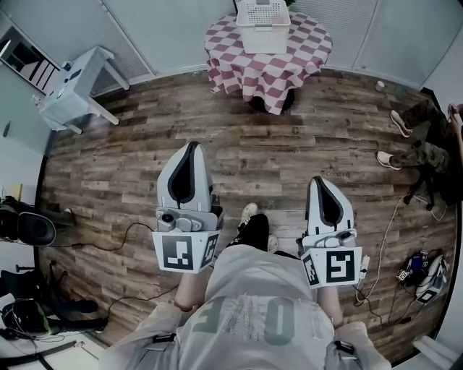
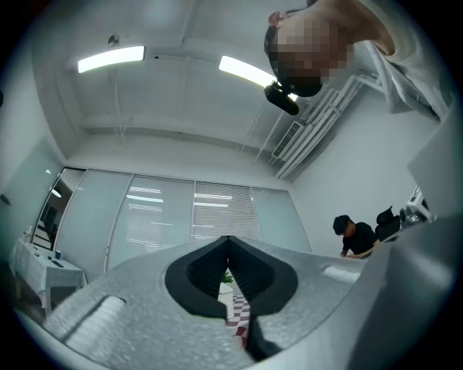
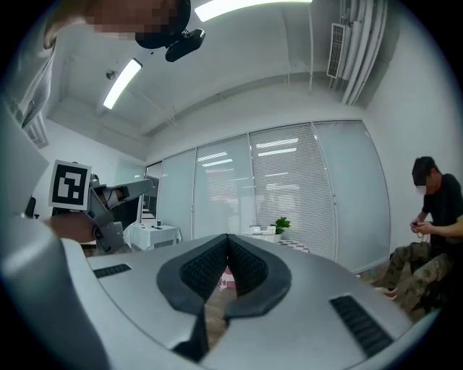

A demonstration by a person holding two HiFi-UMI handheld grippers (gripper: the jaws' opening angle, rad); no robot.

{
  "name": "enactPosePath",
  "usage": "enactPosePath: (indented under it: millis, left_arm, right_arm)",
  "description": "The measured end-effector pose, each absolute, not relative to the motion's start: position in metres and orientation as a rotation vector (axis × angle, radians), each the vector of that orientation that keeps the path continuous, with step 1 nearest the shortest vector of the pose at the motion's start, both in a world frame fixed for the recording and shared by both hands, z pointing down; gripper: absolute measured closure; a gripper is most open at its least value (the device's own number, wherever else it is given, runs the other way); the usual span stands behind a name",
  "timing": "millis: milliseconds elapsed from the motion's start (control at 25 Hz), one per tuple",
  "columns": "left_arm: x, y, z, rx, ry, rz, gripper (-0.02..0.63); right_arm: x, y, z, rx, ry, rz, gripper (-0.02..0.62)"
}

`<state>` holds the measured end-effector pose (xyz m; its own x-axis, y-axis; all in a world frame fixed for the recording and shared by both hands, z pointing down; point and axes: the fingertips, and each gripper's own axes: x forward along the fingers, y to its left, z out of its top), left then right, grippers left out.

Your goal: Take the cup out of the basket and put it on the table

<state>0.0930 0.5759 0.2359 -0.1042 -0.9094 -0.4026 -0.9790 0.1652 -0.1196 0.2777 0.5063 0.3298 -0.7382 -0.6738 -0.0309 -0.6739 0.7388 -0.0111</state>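
Left hand-held gripper (image 1: 192, 147) far from basket (image 1: 265, 42)

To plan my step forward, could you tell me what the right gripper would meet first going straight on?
The right gripper has nothing close ahead; over the wooden floor its line probably reaches the checkered table bearing the basket, though depth is unclear.

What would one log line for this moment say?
left gripper: shut, empty | right gripper: shut, empty | basket: on checkered table, across room | cup: not visible
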Motion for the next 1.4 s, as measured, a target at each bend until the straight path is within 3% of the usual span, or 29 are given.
enactPosePath:
  millis: [320,600,1080,1400]
  left_arm:
    - [0.060,0.537,0.242,-1.791,2.094,0.342,0.603]
    - [-0.006,0.471,0.242,-1.809,2.100,0.354,0.603]
    - [-0.099,0.350,0.266,-1.990,2.157,0.311,0.603]
    - [-0.132,0.270,0.268,-1.967,2.208,0.272,0.603]
  right_arm:
    - [0.253,0.467,0.331,-1.143,2.926,0.054,0.586]
    - [0.192,0.396,0.337,-1.169,2.905,-0.101,0.586]
    - [0.084,0.287,0.296,-1.253,2.900,0.194,0.586]
    - [0.053,0.206,0.312,-1.185,2.945,0.127,0.588]
